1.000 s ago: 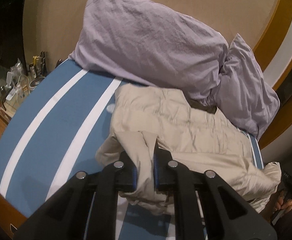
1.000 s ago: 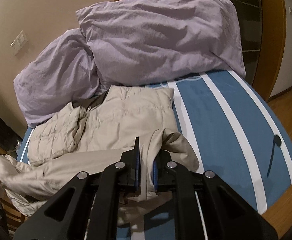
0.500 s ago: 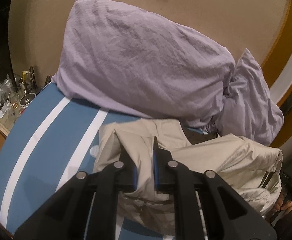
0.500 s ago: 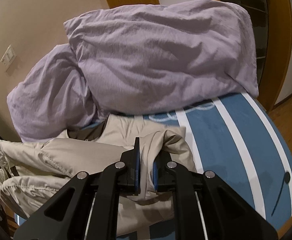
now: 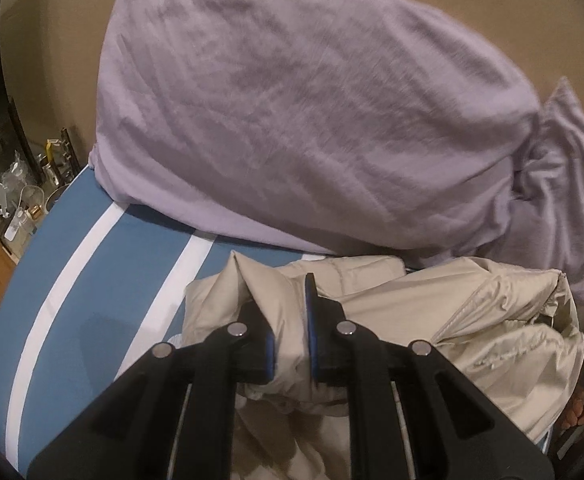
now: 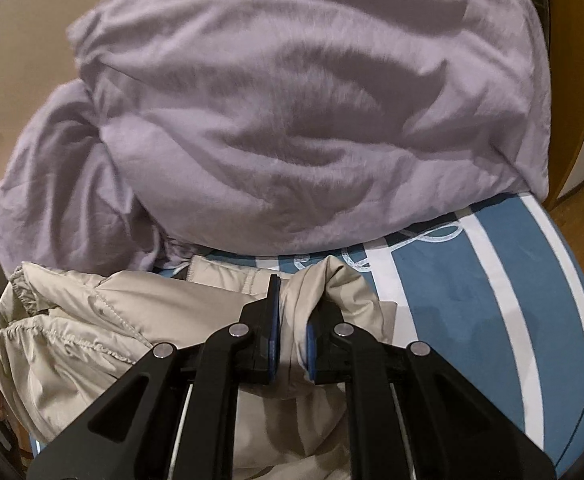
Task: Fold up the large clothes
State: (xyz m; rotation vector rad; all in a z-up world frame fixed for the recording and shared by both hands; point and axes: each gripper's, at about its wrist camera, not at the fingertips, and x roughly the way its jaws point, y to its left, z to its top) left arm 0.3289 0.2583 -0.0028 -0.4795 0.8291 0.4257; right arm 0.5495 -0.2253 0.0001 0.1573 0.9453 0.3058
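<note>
Jacket [image 5: 472, 320] cloth sits clamped in both tools, left tool [image 5: 292, 320] and right tool [image 6: 292, 320], its doubled bulk on the striped bed [image 5: 111, 280] just short of the lilac pillows [image 5: 312, 120]; a fold-over looks underway, next laying the edge flat, aligned, before letting go

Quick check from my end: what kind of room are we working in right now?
Most likely a bedroom. The beige jacket lies on a bed with a blue and white striped cover, two lilac pillows are piled against the wall, and a cluttered side surface sits beside it.
</note>
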